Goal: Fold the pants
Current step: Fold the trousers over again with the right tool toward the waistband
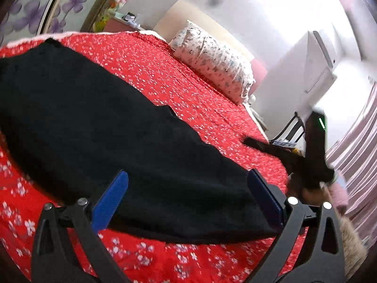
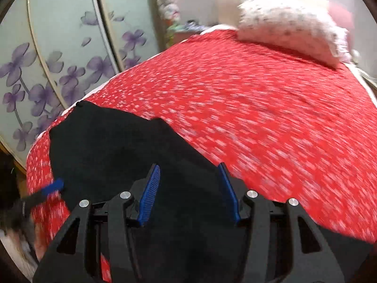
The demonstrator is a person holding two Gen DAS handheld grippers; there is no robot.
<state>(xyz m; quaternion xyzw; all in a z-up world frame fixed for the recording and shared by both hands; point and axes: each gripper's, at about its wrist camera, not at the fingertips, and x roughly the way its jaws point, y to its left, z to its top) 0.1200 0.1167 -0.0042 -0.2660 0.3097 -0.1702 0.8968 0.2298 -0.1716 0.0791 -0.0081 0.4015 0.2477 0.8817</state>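
Black pants (image 1: 106,122) lie flat on a red flowered bedspread (image 1: 188,77), stretching from the near edge towards the far left. My left gripper (image 1: 188,188) is open, its blue pads above the near end of the pants, holding nothing. My right gripper (image 2: 188,184) is open over the pants (image 2: 113,148) and empty; it also shows at the right of the left wrist view (image 1: 306,162). The left gripper's blue fingertip (image 2: 54,186) shows at the left of the right wrist view.
A flowered pillow (image 1: 212,59) lies at the head of the bed by a cream headboard (image 1: 179,11). Sliding wardrobe doors with purple flowers (image 2: 47,70) stand along the far side. A white appliance (image 1: 315,70) and pink curtains (image 1: 358,141) are at the right.
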